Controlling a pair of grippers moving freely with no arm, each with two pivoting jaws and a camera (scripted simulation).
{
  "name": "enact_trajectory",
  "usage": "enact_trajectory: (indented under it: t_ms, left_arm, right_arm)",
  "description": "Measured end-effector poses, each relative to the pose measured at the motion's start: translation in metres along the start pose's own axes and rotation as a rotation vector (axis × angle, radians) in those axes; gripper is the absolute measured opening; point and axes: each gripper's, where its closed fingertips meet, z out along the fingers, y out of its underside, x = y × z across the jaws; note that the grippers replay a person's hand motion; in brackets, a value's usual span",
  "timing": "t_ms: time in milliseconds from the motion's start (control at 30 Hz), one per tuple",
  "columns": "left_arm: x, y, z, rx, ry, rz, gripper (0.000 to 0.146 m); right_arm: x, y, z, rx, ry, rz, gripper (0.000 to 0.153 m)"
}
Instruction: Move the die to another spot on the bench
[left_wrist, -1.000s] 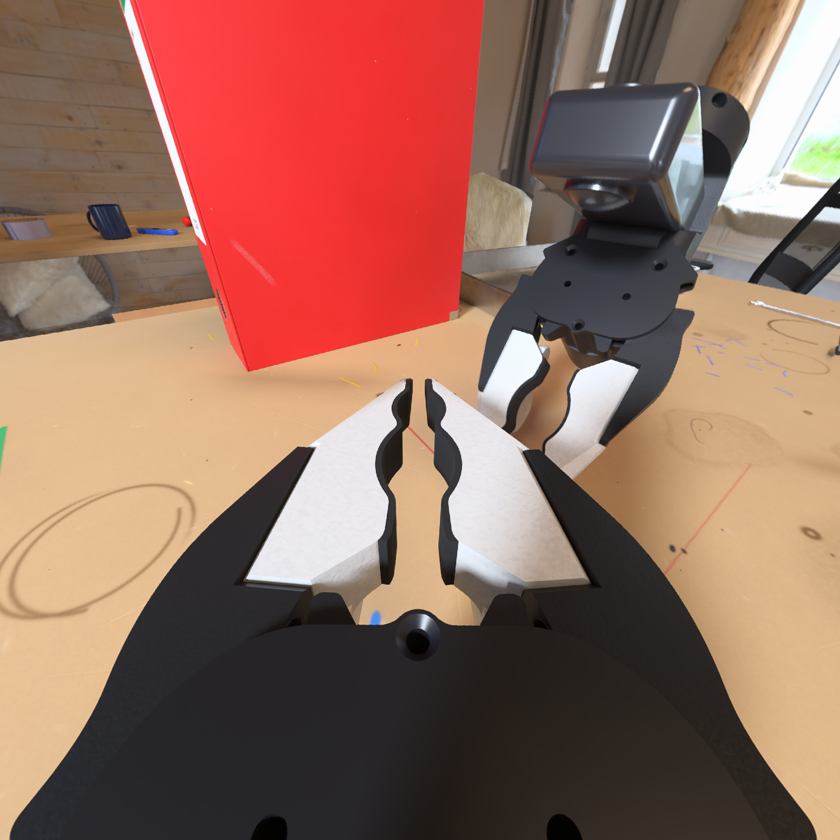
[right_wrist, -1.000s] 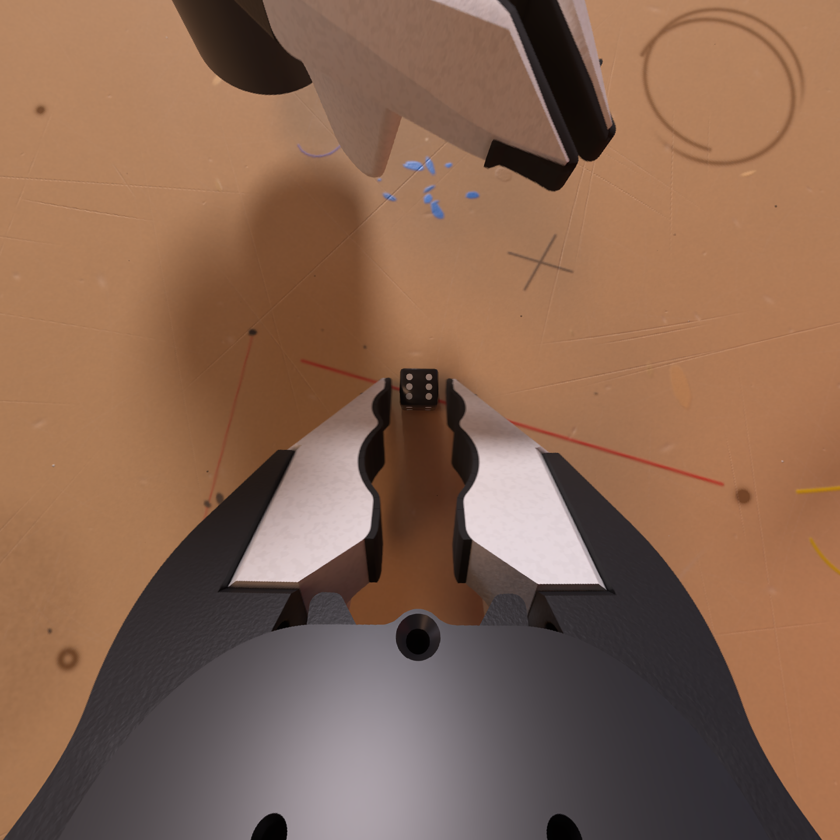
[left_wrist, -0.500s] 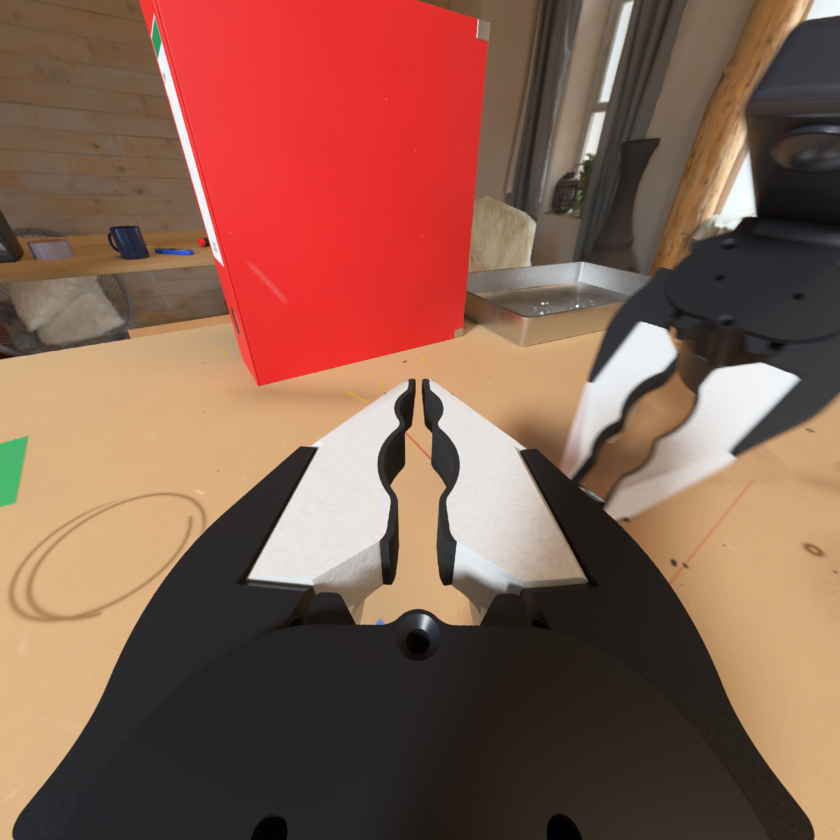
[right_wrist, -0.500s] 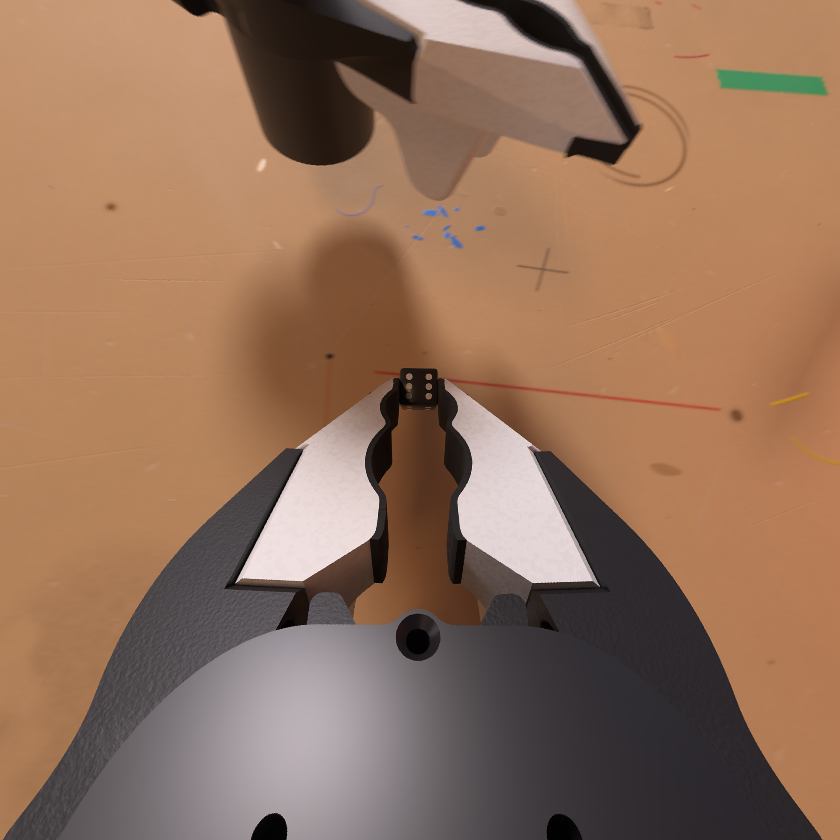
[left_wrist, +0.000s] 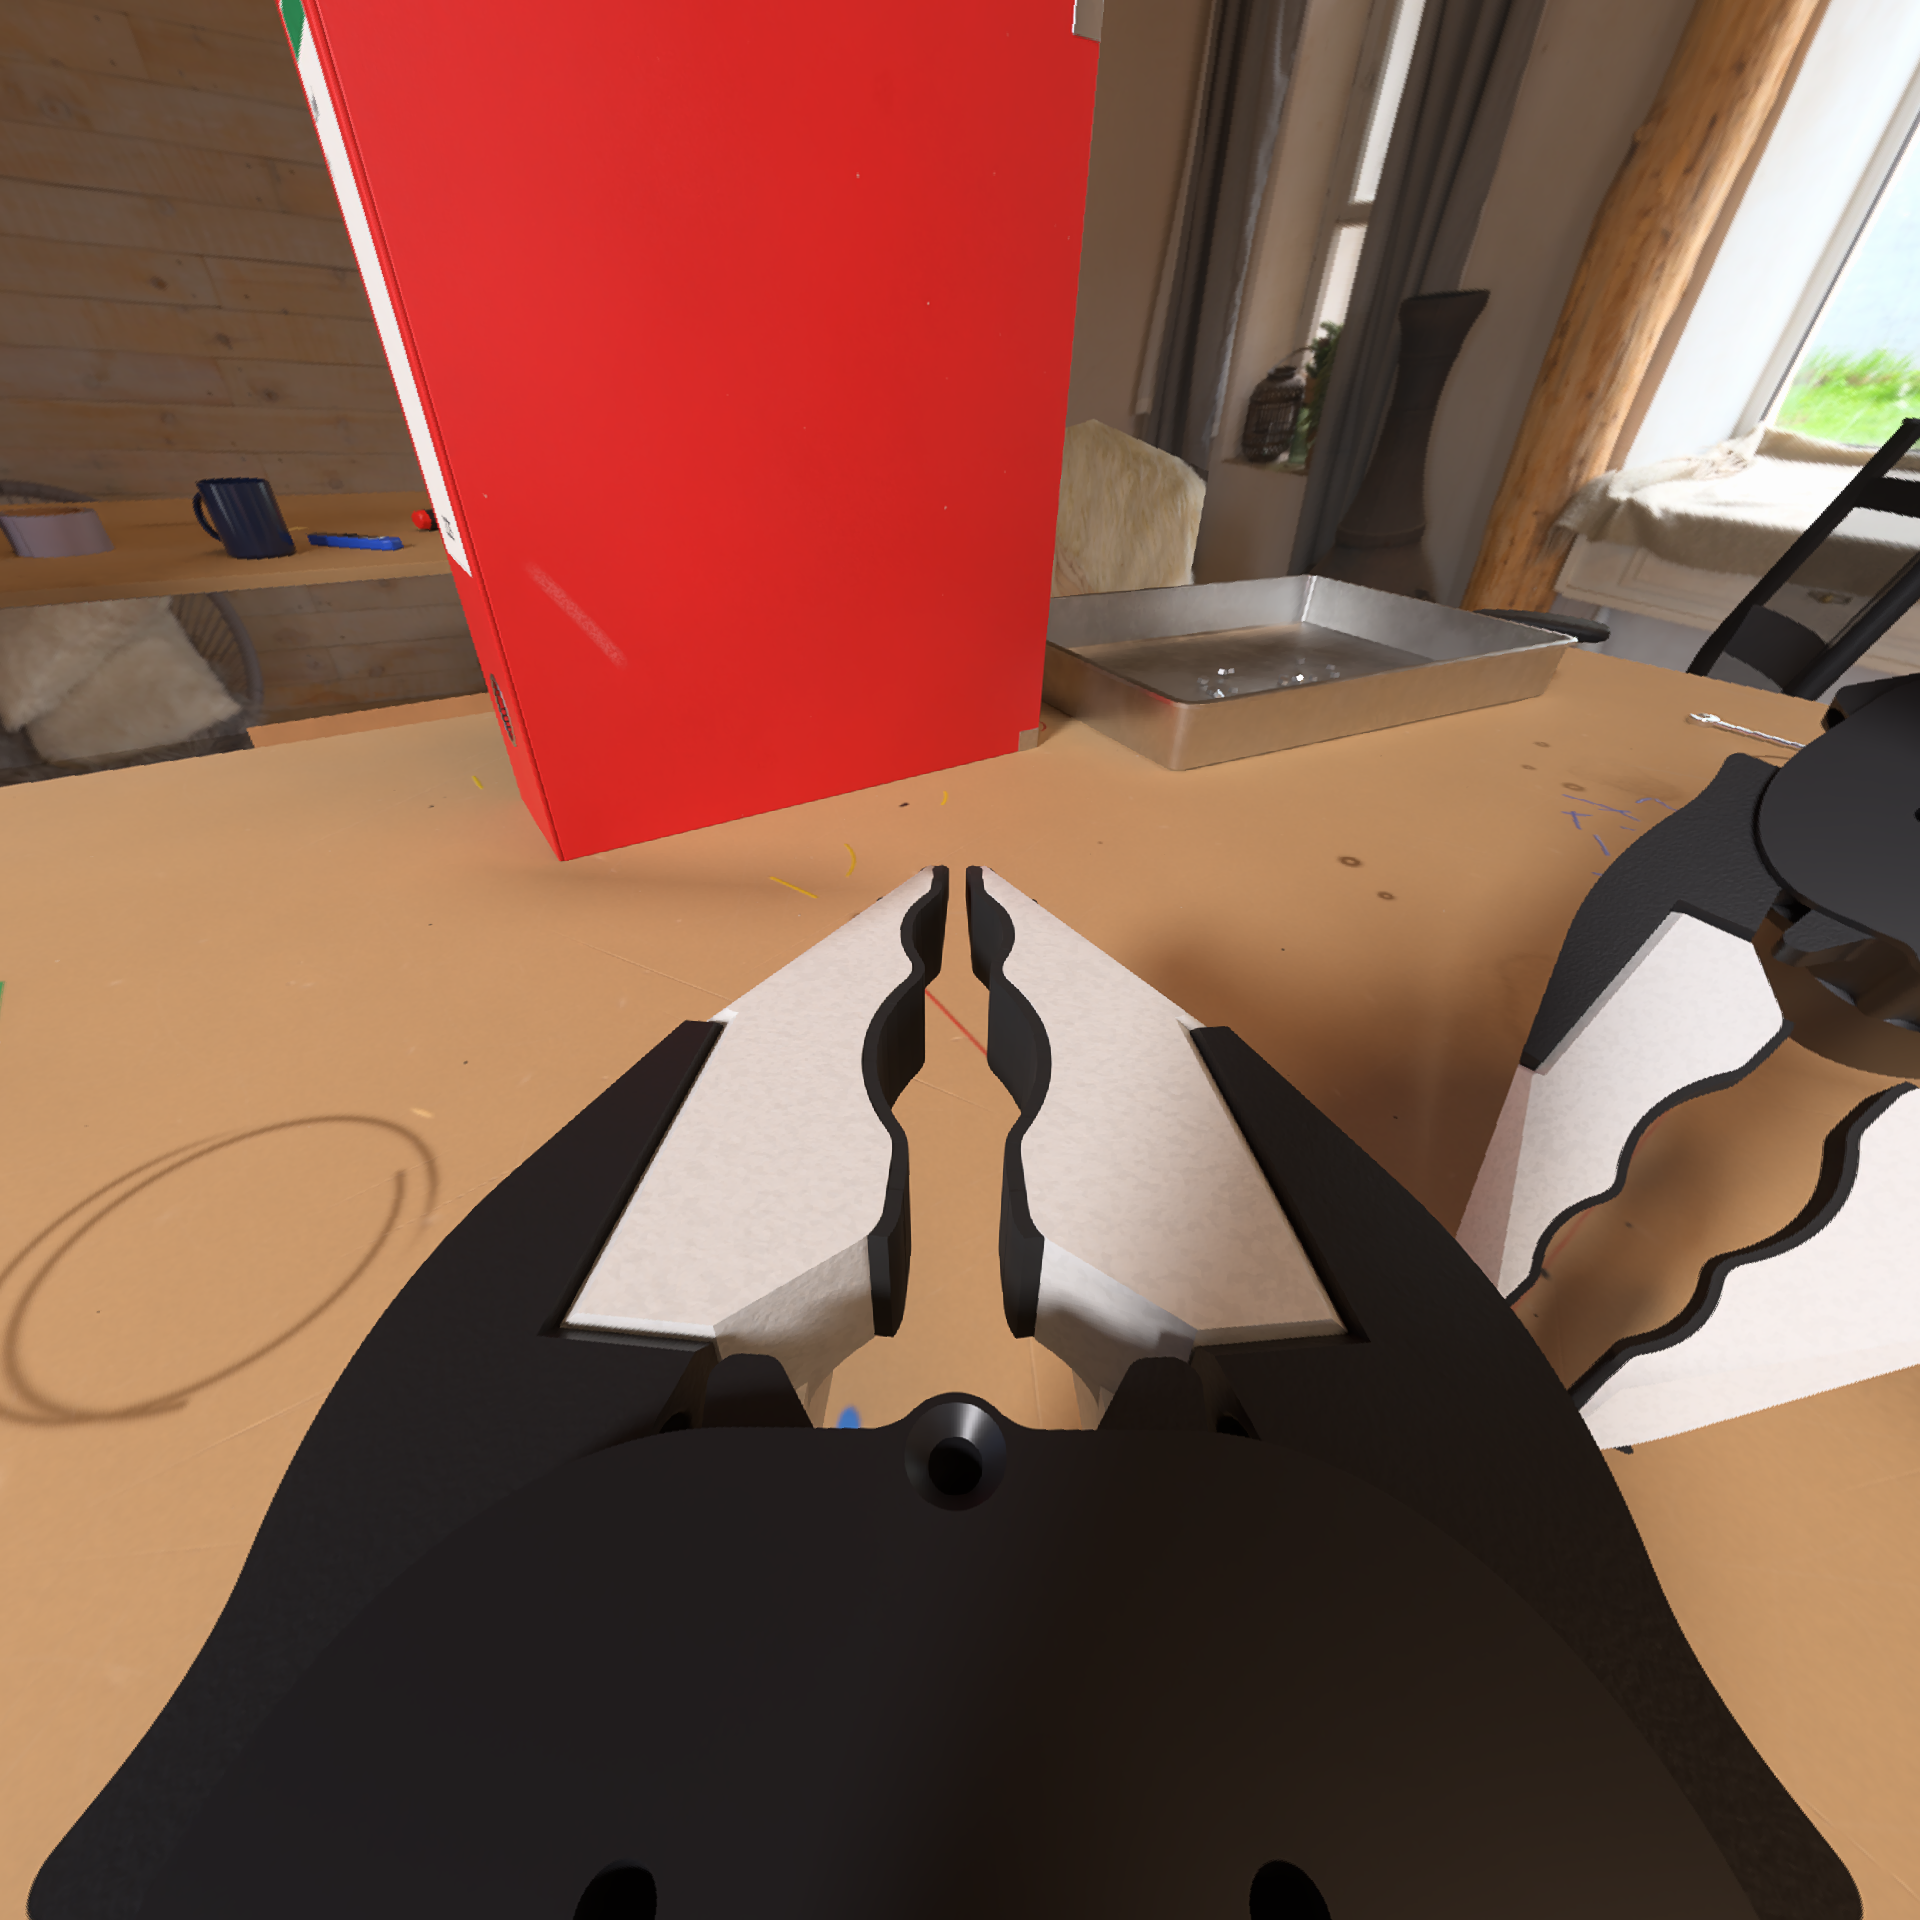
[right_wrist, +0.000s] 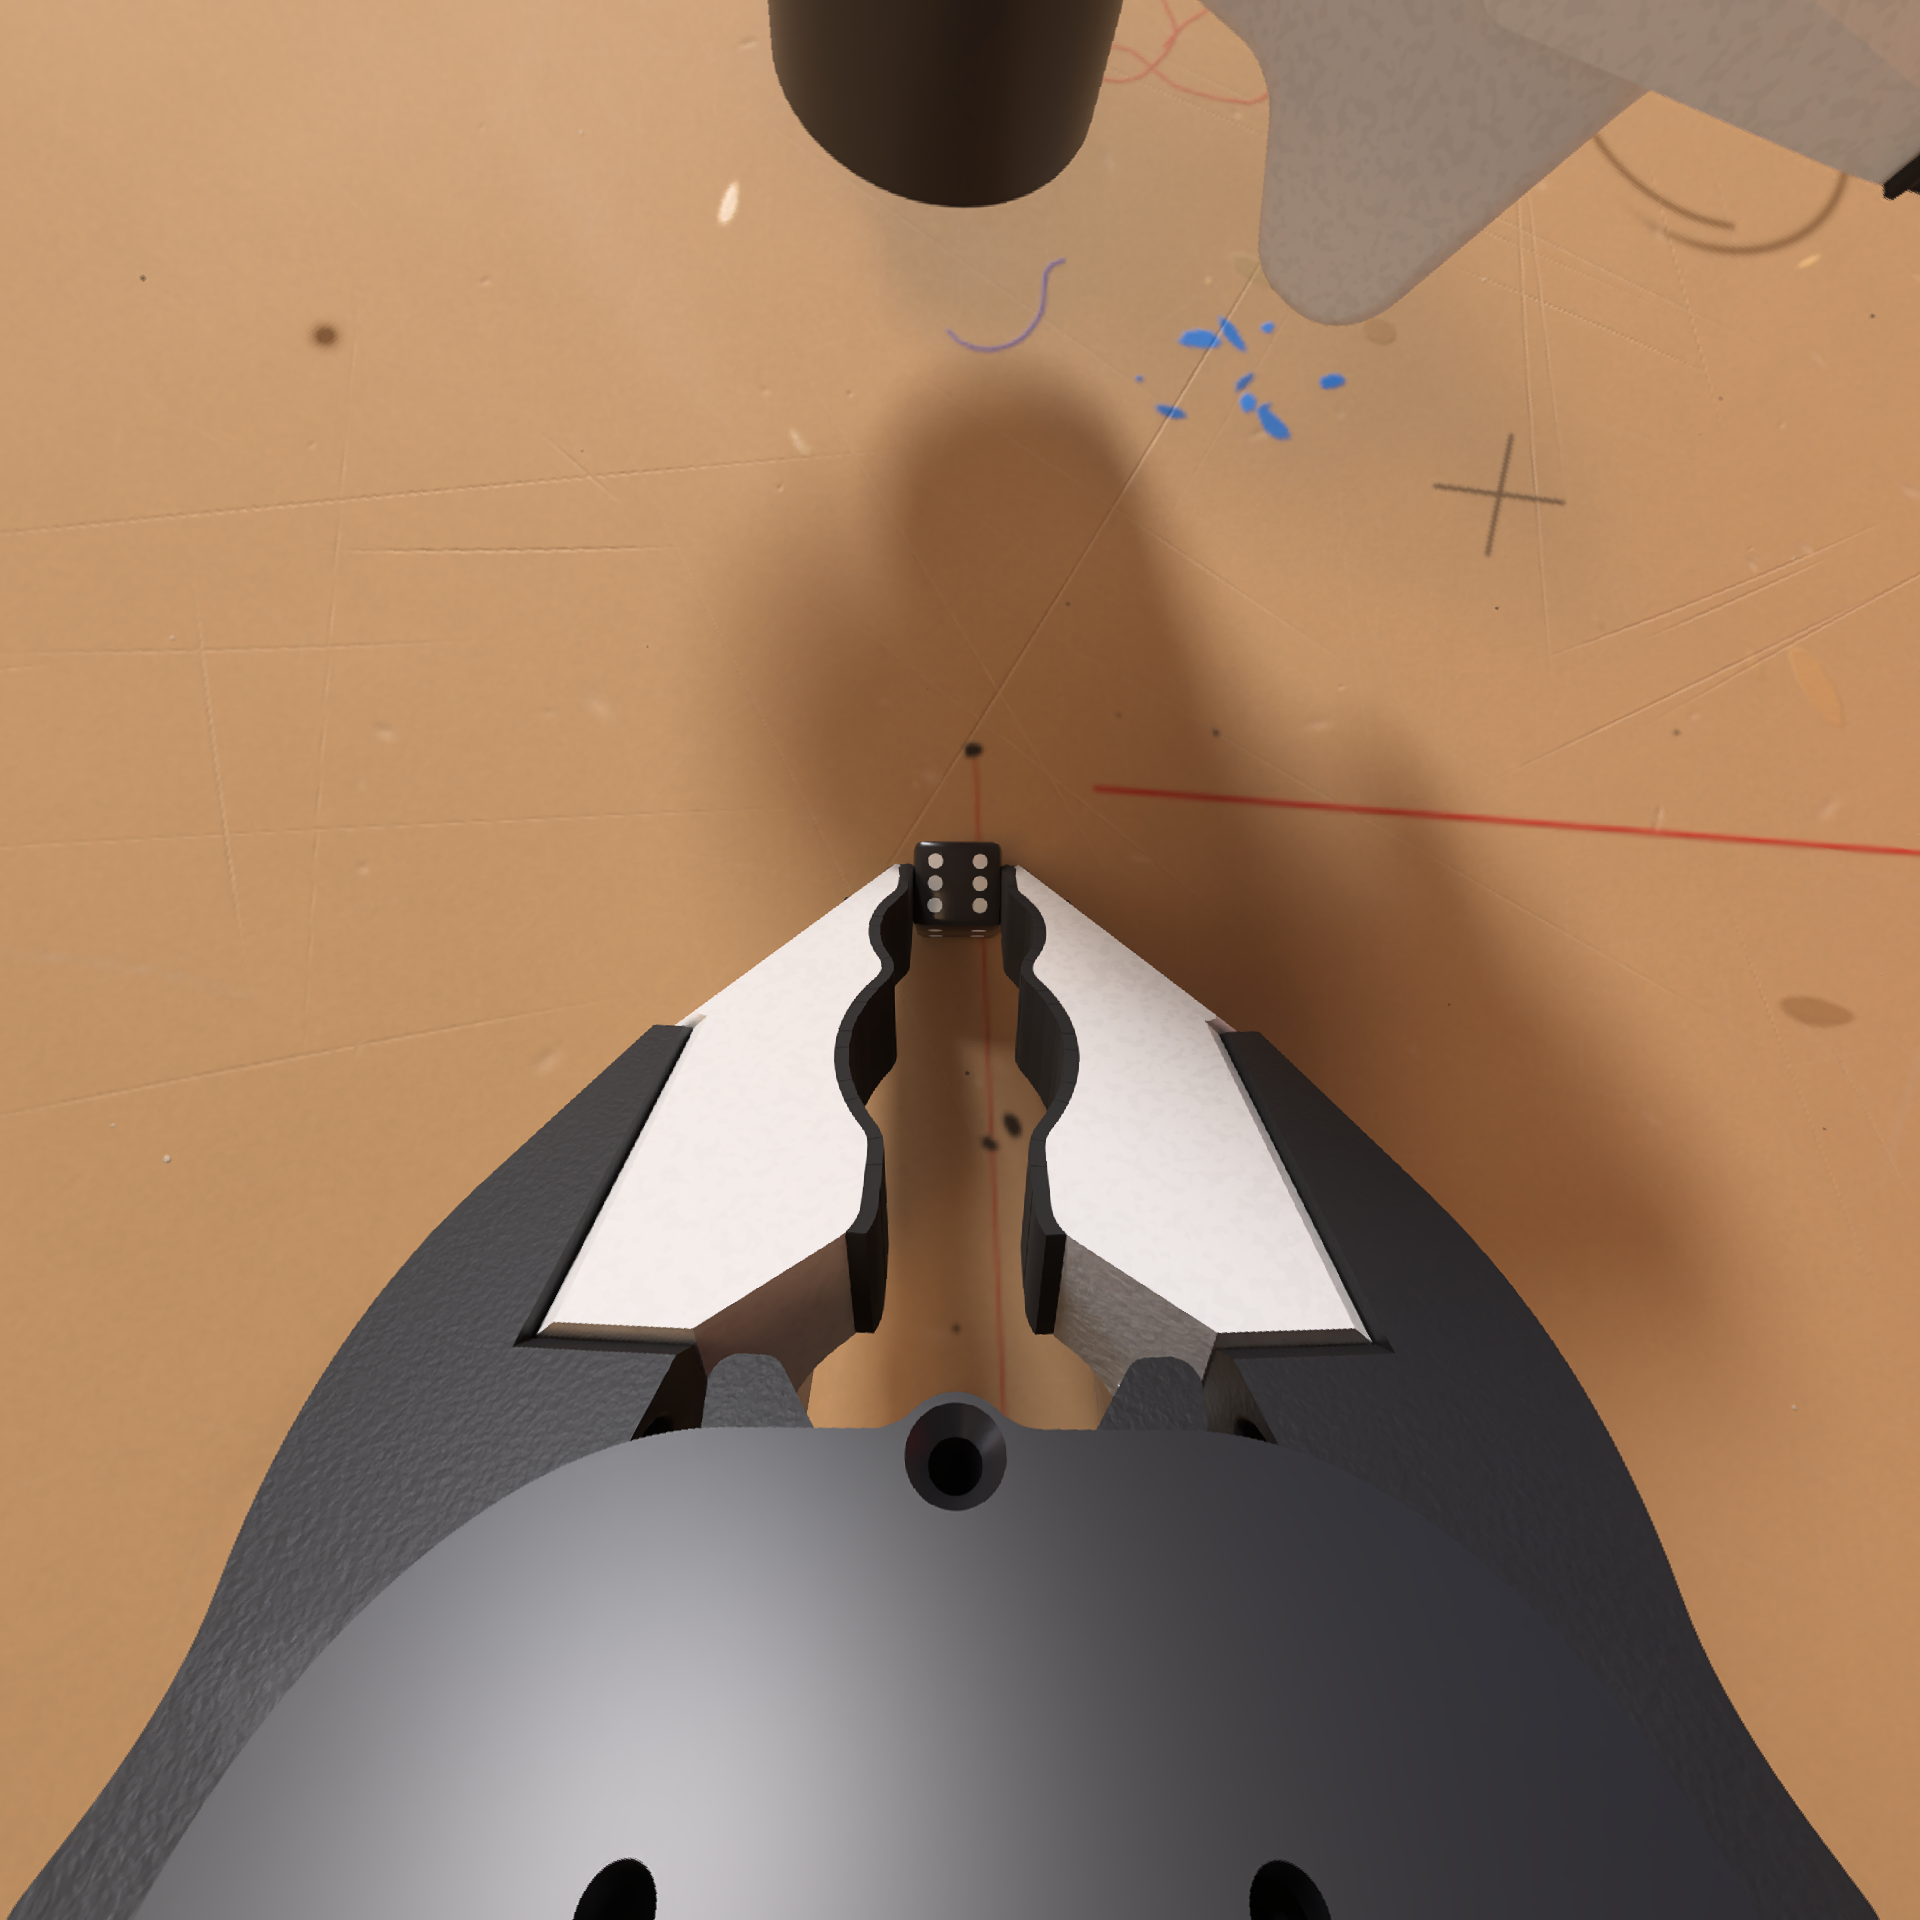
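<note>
A small black die (right_wrist: 957, 888) with pale pips sits clamped between the tips of my right gripper (right_wrist: 957, 902), held above the tan bench (right_wrist: 416, 623). My left gripper (left_wrist: 956, 883) is shut and empty, low over the bench. The right gripper also shows at the right edge of the left wrist view (left_wrist: 1704, 1174); the die is hidden there. The left gripper's body (right_wrist: 945, 94) and one finger (right_wrist: 1382, 156) show at the top of the right wrist view.
A tall red box (left_wrist: 727, 416) stands on the bench ahead of my left gripper. A metal tray (left_wrist: 1309, 665) lies behind it to the right. The bench bears red lines (right_wrist: 1507, 821), blue specks (right_wrist: 1247, 384), a pencil cross (right_wrist: 1496, 497) and a drawn ring (left_wrist: 208, 1257).
My right gripper closed on the die, lifted it off the bench and carried it sideways; the red line now lies to its right. In the left wrist view it slid rightward.
</note>
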Motion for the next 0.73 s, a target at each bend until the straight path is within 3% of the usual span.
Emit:
enact_trajectory:
  t_ms: [167, 233, 300, 733]
  left_arm:
    - [0.0004, 0.0, 0.0, 0.0, 0.005, -0.006, 0.003]
    - [0.0011, 0.0001, 0.0002, -0.001, 0.007, -0.004, 0.003]
    - [0.002, 0.0001, 0.0004, -0.002, 0.01, -0.002, 0.003]
    - [0.0047, 0.0012, 0.0013, -0.008, 0.023, -0.004, 0.003]
  right_arm:
    - [-0.0028, -0.0018, 0.0008, 0.038, -0.026, 0.031, 0.017]
    - [-0.0042, -0.0026, -0.0005, 0.064, -0.045, 0.05, 0.038]
    - [-0.0035, -0.0028, -0.0019, 0.089, -0.054, 0.065, 0.046]
    - [-0.0073, 0.0043, -0.0032, 0.08, -0.056, 0.075, 0.042]
